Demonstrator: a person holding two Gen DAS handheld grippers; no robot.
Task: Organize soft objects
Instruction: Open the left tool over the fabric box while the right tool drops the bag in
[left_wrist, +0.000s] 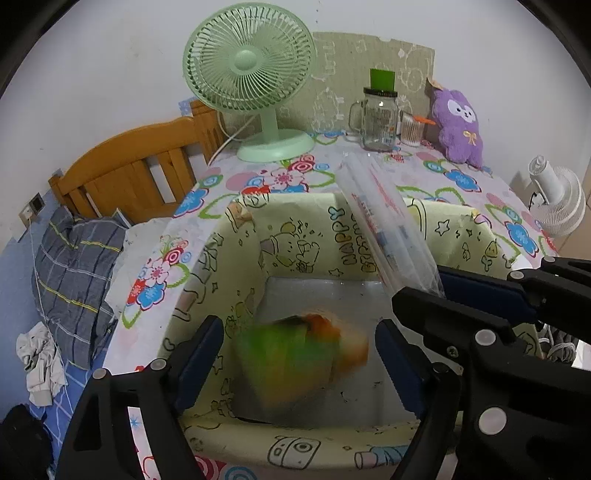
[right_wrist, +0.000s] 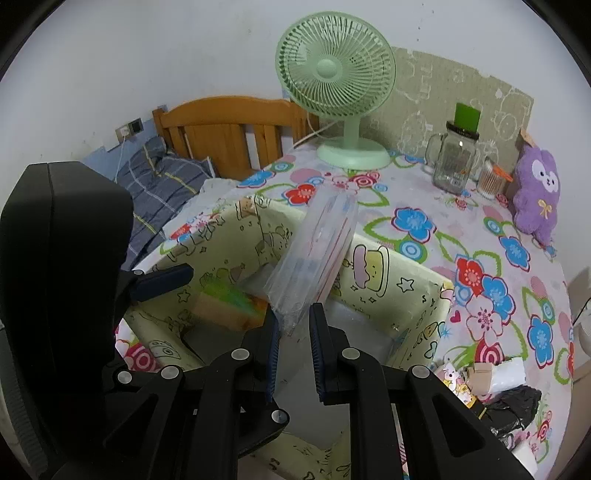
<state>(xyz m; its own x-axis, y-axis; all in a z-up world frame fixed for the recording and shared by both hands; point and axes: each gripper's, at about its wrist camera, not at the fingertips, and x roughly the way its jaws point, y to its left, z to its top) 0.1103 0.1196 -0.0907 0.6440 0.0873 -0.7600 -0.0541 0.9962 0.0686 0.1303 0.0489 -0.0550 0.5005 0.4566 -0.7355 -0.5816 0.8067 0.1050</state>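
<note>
In the box (left_wrist: 207, 266) near the worktop's (left_wrist: 461, 184) front edge we see a blurred green and orange soft thing (left_wrist: 295, 354), seemingly clear of the pads (left_wrist: 201, 354) of our left hand-held gripper (left_wrist: 299, 360), whose jaws stand wide apart. Our right hand-held gripper (right_wrist: 293, 354) is clamped on the lower end of a clear bag (right_wrist: 317, 251) that leans over the box. At the worktop's far edge stand a fan (left_wrist: 251, 74), a jar (left_wrist: 378, 118) and a purple plush (left_wrist: 458, 125).
</note>
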